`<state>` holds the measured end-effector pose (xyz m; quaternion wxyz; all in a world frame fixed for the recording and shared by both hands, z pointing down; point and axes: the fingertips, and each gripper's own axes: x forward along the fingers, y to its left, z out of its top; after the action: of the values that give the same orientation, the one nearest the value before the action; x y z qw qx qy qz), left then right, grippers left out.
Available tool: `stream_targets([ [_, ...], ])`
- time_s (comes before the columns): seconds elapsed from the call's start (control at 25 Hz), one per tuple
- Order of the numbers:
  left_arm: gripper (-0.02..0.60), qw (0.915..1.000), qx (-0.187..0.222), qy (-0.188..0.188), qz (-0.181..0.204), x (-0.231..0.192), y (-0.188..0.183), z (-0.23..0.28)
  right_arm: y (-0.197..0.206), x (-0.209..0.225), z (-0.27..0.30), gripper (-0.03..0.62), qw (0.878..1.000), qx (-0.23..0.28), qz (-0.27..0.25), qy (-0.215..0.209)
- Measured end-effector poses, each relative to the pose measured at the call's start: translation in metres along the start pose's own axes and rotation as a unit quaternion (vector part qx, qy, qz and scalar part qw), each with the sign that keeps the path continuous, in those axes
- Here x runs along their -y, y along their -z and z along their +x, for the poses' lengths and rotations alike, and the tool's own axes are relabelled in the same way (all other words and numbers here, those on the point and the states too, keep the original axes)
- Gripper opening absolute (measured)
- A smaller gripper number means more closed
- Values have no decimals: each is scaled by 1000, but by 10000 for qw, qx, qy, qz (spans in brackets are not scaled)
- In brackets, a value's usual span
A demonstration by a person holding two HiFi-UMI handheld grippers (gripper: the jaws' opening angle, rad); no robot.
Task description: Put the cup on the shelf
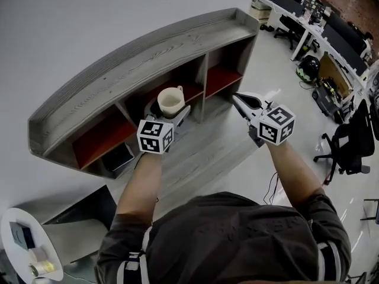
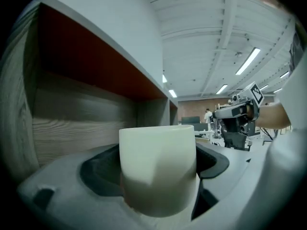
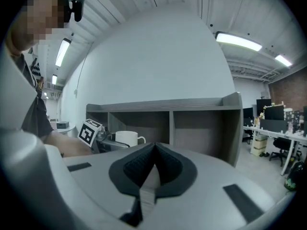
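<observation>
Evidently the carry is near its end: the left gripper (image 1: 177, 116) has its jaws closed on the lower body of the cream ceramic cup with a side handle (image 1: 170, 102), and holds it upright at the mouth of the middle compartment of the long grey wood-grain shelf unit with red-lined compartments (image 1: 148, 58). The low grip probably keeps the rim clear of the compartment's ceiling and leaves the base free to meet the board. In the left gripper view the cup fills the space between the jaws, with the wood wall close on its left, so it looks lined up to go in. Whether its base touches the shelf yet cannot be told, since the jaws hide it. The right gripper (image 1: 238, 98) has its jaws pressed together on nothing and hangs well apart to the right, before the right-hand compartment, most likely parked there to stay out of the cup's way
</observation>
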<state>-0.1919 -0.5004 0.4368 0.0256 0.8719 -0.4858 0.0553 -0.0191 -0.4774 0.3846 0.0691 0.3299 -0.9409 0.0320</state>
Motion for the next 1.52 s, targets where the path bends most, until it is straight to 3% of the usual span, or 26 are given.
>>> stream_targets([
  [0.32, 431, 9975, -333, -619, 67, -47, 12, 18, 9, -1, 26, -8, 9998, -114, 37, -129],
  [0.6, 431, 9933, -634, -959, 95, -75, 22, 30, 15, 2, 33, -8, 9997, -164, 108, -109],
  [0.84, 431, 9869, -1133, -1150, 73, -85, 33, 39, 15, -2, 37, -8, 9996, -165, 156, -168],
  [1.28, 431, 9864, -1065, -1243, 174, -85, 33, 40, 11, -4, 33, -8, 9997, -129, 135, -179],
  [1.52, 433, 9864, -633, -1501, 225, -82, 19, 29, 10, -7, 28, -8, 9997, -115, 122, -185],
])
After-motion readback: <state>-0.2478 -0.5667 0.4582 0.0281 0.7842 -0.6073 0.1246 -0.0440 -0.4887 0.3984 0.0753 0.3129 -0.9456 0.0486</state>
